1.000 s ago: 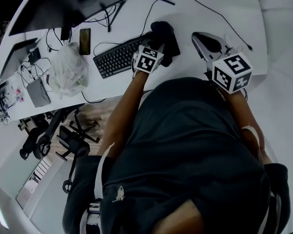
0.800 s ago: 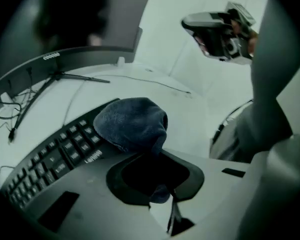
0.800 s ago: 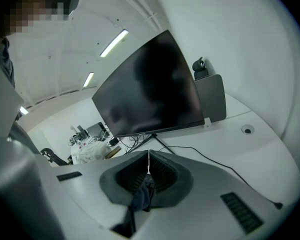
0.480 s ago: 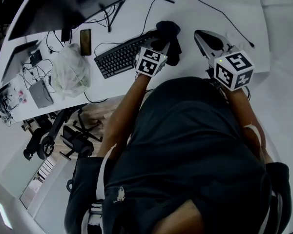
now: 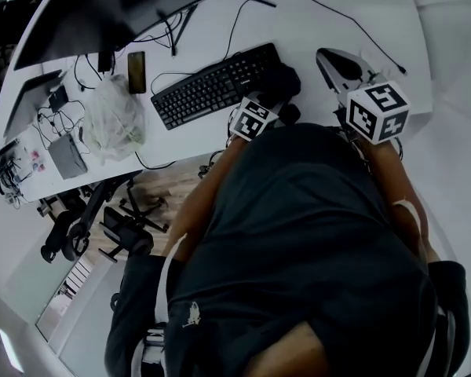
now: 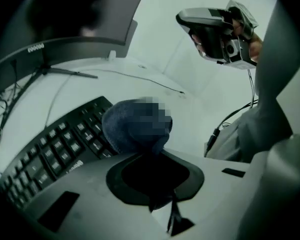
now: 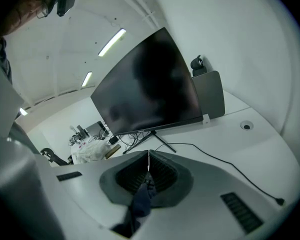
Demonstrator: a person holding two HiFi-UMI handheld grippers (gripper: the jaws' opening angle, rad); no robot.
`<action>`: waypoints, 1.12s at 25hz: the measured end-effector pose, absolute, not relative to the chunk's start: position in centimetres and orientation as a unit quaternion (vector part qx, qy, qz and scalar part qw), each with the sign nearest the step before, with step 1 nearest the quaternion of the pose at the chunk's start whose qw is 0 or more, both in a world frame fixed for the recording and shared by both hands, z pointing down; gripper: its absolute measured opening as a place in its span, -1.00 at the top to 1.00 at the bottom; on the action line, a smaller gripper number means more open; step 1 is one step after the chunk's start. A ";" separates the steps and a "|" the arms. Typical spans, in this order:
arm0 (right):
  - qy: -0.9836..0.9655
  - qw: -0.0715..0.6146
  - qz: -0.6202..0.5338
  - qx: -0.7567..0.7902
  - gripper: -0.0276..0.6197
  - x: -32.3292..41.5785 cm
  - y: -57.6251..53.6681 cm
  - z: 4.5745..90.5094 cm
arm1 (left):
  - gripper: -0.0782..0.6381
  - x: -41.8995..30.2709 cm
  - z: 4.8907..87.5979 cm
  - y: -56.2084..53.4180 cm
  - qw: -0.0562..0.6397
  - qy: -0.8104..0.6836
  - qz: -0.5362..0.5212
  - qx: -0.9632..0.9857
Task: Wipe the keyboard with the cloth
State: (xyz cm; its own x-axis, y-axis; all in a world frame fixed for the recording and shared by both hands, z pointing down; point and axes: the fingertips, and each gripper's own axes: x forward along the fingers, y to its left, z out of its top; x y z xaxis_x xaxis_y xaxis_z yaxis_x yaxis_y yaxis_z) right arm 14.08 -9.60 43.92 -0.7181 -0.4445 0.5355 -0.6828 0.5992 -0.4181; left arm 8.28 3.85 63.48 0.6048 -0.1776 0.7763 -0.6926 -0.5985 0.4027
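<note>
A black keyboard lies slanted on the white desk. A bunched dark blue cloth sits at the keyboard's right end, and my left gripper is shut on it. In the left gripper view the cloth bulges out of the left gripper, touching the nearest keys of the keyboard. My right gripper hovers above the desk to the right of the cloth, jaws together. In its own view the right gripper is shut, with a dark strip hanging at the jaws' base.
A large monitor stands at the back of the desk, with cables running from it. Left of the keyboard lie a phone and a white plastic bag. An office chair stands below the desk edge.
My left gripper has slid with the cloth from over the keyboard's right part to its right end, nearer the person. The right gripper has barely moved.
</note>
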 end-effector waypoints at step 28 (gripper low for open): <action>-0.887 0.204 0.298 0.287 0.88 11.6 -8.6 44.0 | 0.67 6.2 63.0 -4.1 0.338 -0.321 0.316 0.827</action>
State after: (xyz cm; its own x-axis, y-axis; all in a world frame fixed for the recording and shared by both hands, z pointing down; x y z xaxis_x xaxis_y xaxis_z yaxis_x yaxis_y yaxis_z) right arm 11.56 -8.58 44.00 -0.7512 -0.3878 0.5342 -0.6318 0.6569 -0.4116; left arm 6.18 -4.10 63.04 0.5946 -0.3176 0.7386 -0.7438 -0.5661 0.3554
